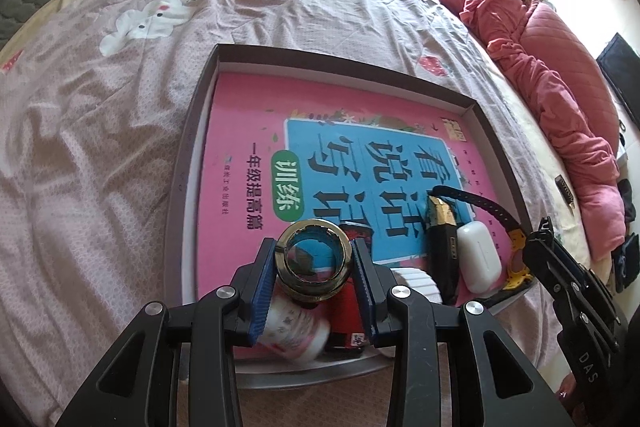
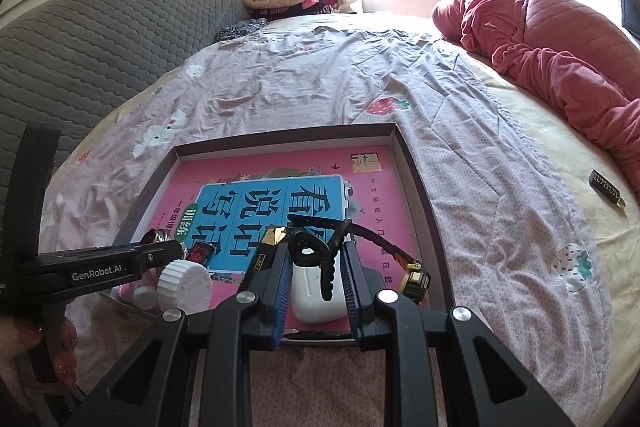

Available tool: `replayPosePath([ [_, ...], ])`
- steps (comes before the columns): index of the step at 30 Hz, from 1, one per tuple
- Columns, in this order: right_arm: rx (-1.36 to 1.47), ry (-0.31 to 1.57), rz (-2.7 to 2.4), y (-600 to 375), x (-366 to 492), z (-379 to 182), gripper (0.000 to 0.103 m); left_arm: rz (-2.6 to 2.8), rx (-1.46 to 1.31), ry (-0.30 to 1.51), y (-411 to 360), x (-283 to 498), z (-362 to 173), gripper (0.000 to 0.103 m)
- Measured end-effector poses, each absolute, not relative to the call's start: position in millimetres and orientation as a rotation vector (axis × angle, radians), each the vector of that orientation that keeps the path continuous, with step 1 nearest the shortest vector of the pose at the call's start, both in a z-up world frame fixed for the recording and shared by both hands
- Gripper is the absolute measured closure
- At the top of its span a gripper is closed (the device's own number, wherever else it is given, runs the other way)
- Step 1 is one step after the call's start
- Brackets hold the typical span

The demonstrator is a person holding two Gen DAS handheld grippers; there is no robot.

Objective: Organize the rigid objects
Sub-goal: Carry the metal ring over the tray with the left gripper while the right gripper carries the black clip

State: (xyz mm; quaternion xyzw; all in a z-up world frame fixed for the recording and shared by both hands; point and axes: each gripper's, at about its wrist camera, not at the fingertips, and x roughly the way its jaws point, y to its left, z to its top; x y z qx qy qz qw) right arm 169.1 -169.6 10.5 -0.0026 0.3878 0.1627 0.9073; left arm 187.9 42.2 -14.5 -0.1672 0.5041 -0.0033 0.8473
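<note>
A dark shallow tray (image 1: 340, 57) (image 2: 280, 137) lies on the bed with a pink book (image 1: 248, 131) flat inside. My left gripper (image 1: 314, 251) (image 2: 160, 251) is shut on a shiny metal ring (image 1: 314, 261) just above the tray's near end. Under it lie a white flowered bottle (image 1: 292, 331), a red box (image 1: 352, 311) and a white ribbed cap (image 2: 184, 285). My right gripper (image 2: 316, 251) (image 1: 532, 243) is shut on the black strap of a yellow-and-black watch (image 2: 416, 277) (image 1: 516, 259). It hangs over a white earbud case (image 2: 316, 297) (image 1: 480, 257), beside a black-and-gold stick (image 1: 442, 239).
A rumpled pink quilt (image 2: 560, 47) lies along the bed's right side. A small dark tag (image 2: 606, 187) rests on the sheet right of the tray. A grey padded headboard (image 2: 100, 47) stands at the left. A person's hand (image 2: 40, 351) holds the left gripper's handle.
</note>
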Motion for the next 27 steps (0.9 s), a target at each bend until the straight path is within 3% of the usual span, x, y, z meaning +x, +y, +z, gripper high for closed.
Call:
replayPosePath([
  [27, -0.035, 0.858, 0.331, -158.4, 178.2, -11.9, 0.078, -0.006, -0.333, 1.068, 42.6, 183.4, -17.3, 0.066],
])
